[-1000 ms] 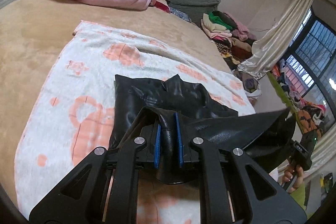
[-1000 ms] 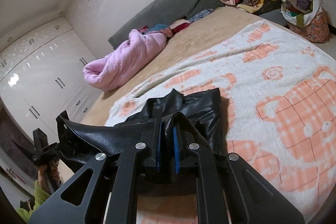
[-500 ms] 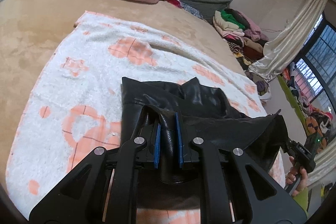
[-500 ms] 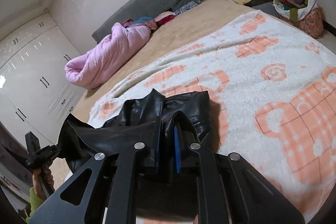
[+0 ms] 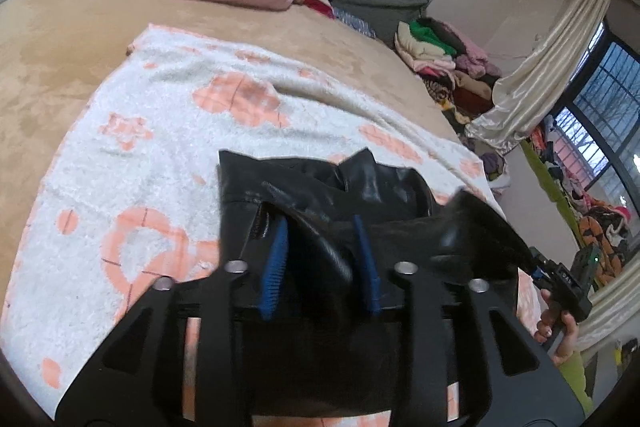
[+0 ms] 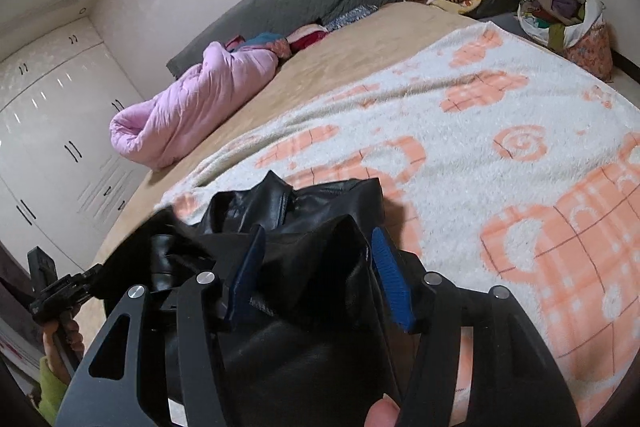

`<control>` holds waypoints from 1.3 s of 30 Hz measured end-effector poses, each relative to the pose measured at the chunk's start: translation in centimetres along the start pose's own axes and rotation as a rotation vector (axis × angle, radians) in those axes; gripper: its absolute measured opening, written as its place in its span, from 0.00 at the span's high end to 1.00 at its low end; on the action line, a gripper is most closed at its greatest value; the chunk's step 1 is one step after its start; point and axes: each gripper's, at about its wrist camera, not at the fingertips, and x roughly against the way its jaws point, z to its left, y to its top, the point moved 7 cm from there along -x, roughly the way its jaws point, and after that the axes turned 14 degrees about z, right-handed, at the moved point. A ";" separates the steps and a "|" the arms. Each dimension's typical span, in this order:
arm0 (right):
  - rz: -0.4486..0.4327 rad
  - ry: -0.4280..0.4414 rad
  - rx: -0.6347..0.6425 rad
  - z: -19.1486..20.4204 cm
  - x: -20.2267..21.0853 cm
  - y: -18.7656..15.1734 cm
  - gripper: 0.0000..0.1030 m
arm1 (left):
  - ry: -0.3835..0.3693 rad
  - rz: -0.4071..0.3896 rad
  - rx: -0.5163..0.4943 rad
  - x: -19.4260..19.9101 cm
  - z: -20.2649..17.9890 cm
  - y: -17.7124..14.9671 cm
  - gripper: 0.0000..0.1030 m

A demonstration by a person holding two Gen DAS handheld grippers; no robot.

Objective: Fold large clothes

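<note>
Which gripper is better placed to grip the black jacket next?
Probably the left gripper: a raised ridge of the black jacket runs between its open jaws. The right gripper's jaws gape wider.

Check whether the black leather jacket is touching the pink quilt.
Apart. The right wrist view shows tan bedspread and white blanket lying between the black leather jacket and the pink quilt.

glossy black leather jacket, fluffy blanket
</note>
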 end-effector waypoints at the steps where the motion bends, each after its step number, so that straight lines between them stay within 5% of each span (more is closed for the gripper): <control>1: -0.010 -0.005 0.006 0.0 0.2 0.0 0.46 | -0.004 -0.013 0.001 0.3 0.0 0.1 0.65; 4: -0.028 -0.046 0.064 0.7 0.6 0.0 0.41 | -0.003 -0.052 0.001 1.8 0.2 0.5 0.64; 9: -0.025 -0.161 0.175 2.1 -0.1 -0.1 0.34 | 0.166 -0.055 -0.049 1.4 1.1 0.9 0.57; 12: 0.027 -0.241 0.240 2.3 -2.1 0.1 0.34 | 0.282 0.014 -0.094 -2.1 2.0 1.3 0.57; 18: 0.119 -0.312 0.300 1.6 -6.3 0.7 0.38 | 0.312 0.116 -0.183 -6.8 1.6 1.1 0.47; 19: 0.127 -0.316 0.308 1.5 -6.8 0.8 0.44 | 0.320 0.114 -0.199 -7.1 1.3 1.1 0.48; 21: 0.121 -0.344 0.328 1.5 -7.5 1.0 0.77 | 0.346 0.104 -0.223 -7.1 0.9 1.1 0.81; 23: 0.087 -0.366 0.327 1.5 -7.3 1.3 0.88 | 0.356 0.079 -0.229 -6.5 0.8 1.4 0.94; 27: -0.001 -0.305 0.296 2.6 -4.4 2.7 0.91 | 0.277 -0.007 -0.217 -3.3 -0.5 3.0 0.95; 31: -0.064 -0.252 0.227 2.8 -2.9 5.2 0.92 | 0.281 -0.076 -0.235 -2.3 -1.9 5.4 0.95; 35: -0.054 -0.213 0.163 1.7 -4.7 6.7 0.92 | 0.289 -0.035 -0.193 -4.8 -0.5 6.7 0.95; 39: 0.016 -0.304 0.173 0.6 -8.5 6.1 0.92 | 0.329 0.033 -0.184 -7.7 1.1 6.3 0.95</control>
